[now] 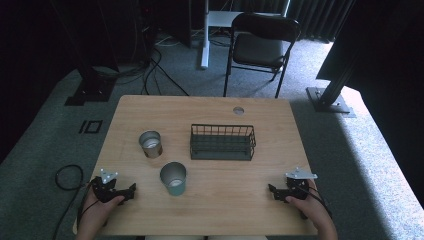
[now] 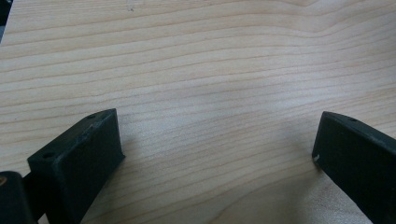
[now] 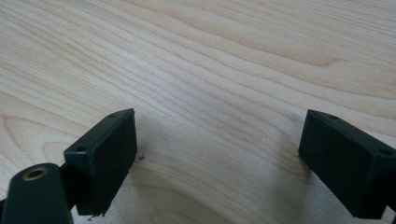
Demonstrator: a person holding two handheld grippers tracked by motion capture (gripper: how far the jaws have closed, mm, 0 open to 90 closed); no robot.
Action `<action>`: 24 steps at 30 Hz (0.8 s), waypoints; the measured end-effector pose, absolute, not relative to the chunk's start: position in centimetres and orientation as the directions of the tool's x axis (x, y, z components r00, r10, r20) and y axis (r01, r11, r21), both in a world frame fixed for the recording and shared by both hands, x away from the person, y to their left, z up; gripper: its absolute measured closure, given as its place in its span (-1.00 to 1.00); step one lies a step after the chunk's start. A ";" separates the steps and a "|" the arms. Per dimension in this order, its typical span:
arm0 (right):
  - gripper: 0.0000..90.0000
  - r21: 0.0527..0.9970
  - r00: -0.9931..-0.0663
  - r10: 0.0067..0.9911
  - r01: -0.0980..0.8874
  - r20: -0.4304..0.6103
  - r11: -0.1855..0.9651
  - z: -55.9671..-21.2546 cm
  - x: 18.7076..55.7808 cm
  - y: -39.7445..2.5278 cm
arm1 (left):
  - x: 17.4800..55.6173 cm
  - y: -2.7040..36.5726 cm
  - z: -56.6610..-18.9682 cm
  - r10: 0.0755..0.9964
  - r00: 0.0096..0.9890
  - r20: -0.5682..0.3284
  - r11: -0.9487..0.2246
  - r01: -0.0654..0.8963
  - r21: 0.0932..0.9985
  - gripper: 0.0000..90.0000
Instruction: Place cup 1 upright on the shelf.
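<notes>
Two metal cups are seen on the worktop (image 1: 280,125): the nearer cup (image 1: 173,178) just beside the left tool (image 1: 131,190), well apart from the right tool (image 1: 271,189); both tools gape empty.

Floor: grey carpet (image 1: 45,150), black cables (image 1: 150,70) trailing.
Furniture: black folding chair (image 1: 261,42) behind the wooden worktop (image 1: 210,210).
Backdrop: dark curtains (image 1: 320,15).
Light: brighter at right.

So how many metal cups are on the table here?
2. One cup stands left of the wire basket; the other cup stands nearer the person, between the open left gripper and right gripper. None seems hidden.
</notes>
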State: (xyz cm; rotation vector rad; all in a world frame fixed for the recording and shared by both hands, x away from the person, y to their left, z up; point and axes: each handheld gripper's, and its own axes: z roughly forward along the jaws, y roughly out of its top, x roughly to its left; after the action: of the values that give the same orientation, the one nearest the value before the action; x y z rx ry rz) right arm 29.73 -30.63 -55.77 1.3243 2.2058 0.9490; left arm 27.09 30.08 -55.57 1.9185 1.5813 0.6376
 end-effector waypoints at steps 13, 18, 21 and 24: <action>-0.75 0.723 -0.473 0.881 0.611 0.008 0.322 -55.8 29.7 -30.6 | 27.1 30.1 -55.6 0.982 0.189 0.007 -0.142 0.712 0.688 -0.96; -0.75 0.723 -0.473 0.881 0.611 0.009 0.321 -55.8 29.7 -30.6 | 27.1 30.1 -55.6 0.982 0.188 0.007 -0.141 0.712 0.688 -0.96; -0.75 0.725 -0.466 0.885 0.614 0.015 0.311 -55.7 29.7 -30.6 | 27.1 30.1 -55.6 0.982 0.188 0.007 -0.141 0.712 0.688 -0.96; -0.75 0.728 -0.468 0.883 0.616 0.033 0.299 -55.7 29.7 -30.5 | 27.1 30.1 -55.6 0.982 0.189 0.007 -0.142 0.712 0.687 -0.96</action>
State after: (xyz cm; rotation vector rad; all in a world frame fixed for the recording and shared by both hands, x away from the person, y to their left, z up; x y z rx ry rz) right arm 29.65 -30.47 -55.71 1.3441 2.1987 0.9776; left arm 27.10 30.08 -55.57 1.9193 1.5815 0.6374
